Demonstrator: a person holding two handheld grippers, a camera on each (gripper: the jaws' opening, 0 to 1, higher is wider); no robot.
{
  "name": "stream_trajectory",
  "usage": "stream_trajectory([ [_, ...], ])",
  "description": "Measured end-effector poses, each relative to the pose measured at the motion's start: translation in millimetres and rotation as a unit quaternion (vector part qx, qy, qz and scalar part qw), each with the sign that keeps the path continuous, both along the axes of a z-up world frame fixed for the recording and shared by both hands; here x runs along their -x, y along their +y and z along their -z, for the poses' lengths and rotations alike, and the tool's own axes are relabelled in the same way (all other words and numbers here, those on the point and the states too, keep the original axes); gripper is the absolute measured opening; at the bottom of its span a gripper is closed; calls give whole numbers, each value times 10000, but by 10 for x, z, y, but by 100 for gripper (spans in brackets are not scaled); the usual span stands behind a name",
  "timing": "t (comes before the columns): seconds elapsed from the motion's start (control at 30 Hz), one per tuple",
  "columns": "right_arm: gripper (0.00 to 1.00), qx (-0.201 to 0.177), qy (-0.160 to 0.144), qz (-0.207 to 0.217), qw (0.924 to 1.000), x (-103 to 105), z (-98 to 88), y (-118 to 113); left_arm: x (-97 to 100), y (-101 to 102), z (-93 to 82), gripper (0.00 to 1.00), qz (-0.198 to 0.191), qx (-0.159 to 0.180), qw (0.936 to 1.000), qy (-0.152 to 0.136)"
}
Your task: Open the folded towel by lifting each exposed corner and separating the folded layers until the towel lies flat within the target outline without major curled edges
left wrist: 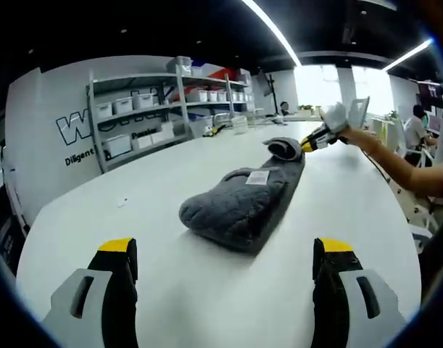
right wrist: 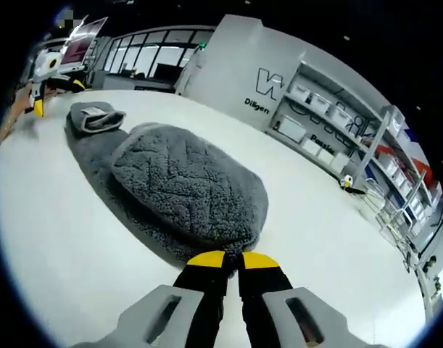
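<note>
A grey fluffy towel [left wrist: 239, 203] lies folded lengthwise on the white table [left wrist: 119, 217]. Its near lump carries a white label [left wrist: 258, 177]. My left gripper [left wrist: 227, 246] is open, jaws wide apart, a short way in front of the towel's near end and touching nothing. At the far end my right gripper [left wrist: 308, 143] pinches a curled-up edge [left wrist: 285, 147]. In the right gripper view, my right gripper [right wrist: 233, 259] is shut on the edge of the towel [right wrist: 185, 188], whose thick folded layer bulges just ahead. My left gripper [right wrist: 58, 96] is beyond the labelled fold [right wrist: 94, 116].
Metal shelves with white bins [left wrist: 170, 109] [right wrist: 352, 138] stand along a lettered wall past the table. A person's forearm [left wrist: 399, 163] reaches in from the right. People sit by bright windows [left wrist: 417, 123]. Bare tabletop [right wrist: 54, 232] surrounds the towel.
</note>
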State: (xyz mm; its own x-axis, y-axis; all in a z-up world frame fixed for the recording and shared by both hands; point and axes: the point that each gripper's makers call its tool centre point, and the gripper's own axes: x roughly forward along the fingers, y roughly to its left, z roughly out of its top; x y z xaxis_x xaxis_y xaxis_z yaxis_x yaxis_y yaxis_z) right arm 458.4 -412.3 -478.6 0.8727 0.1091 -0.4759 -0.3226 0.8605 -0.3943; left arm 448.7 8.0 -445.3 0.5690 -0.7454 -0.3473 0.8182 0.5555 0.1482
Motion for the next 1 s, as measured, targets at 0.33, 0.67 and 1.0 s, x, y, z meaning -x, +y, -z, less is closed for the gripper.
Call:
stream_trajectory([
  [0.33, 26, -49, -46, 130, 9999, 56, -105, -13, 19, 0, 16, 99, -39, -78, 10000, 34],
  [0.67, 59, -338, -139, -341, 9988, 344, -287, 294, 13, 21, -25, 99, -71, -33, 10000, 4],
  [1.0, 82, -460, -229, -776, 9957, 662, -382, 542, 3, 24, 20, 99, -85, -116, 9999, 44],
])
